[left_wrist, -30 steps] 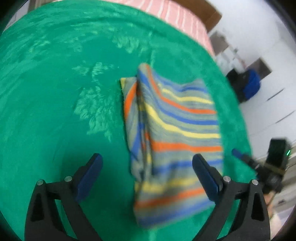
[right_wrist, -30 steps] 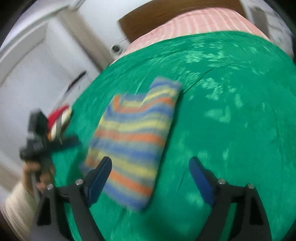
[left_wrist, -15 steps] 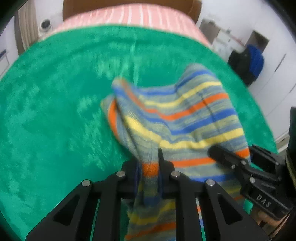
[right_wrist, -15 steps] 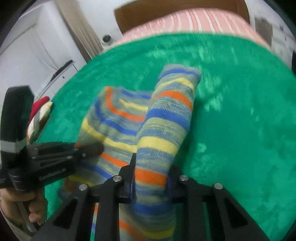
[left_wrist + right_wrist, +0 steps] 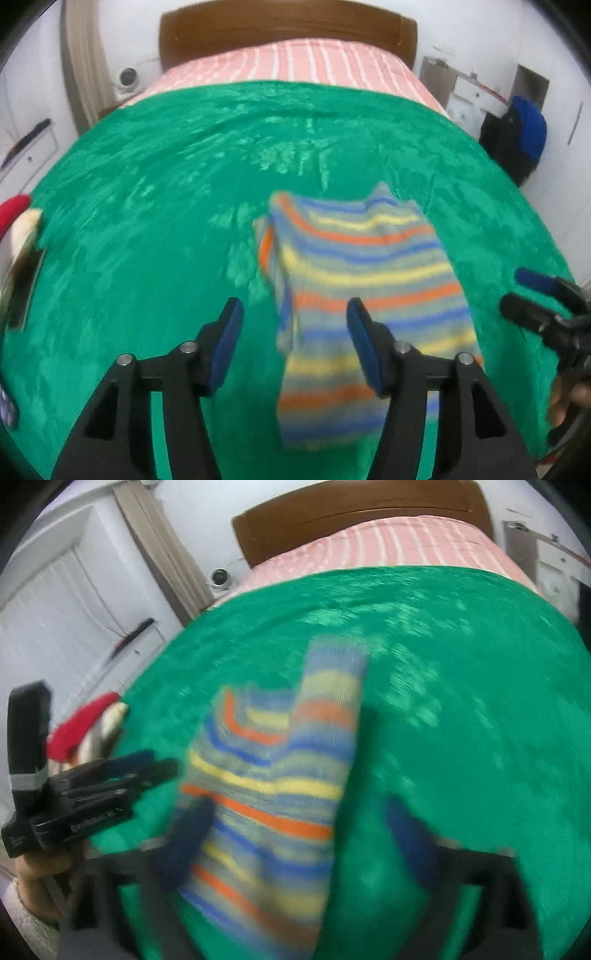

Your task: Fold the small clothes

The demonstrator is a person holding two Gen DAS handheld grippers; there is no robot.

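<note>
On bed [image 5: 155, 206], striped top [image 5: 369, 295] lies long axis fwd-back, between L gripper [image 5: 295, 347] & R gripper [image 5: 295, 853], w/ both jaws wide, empty, L slightly left of it.

Light: your two views are bright and even; the source itself is hidden.
Glare: pale shiny patches lie on the green blanket [image 5: 155, 206].
Shadows: soft and weak, only a darker band beside the striped garment [image 5: 266, 797].
Blur: your right wrist view is strongly smeared; the right gripper [image 5: 295, 845] is perhaps open, its fingers look like dark streaks.
Focus: your left gripper [image 5: 293, 347] is sharp.
Edges: fisheye bending, black corners.
</note>
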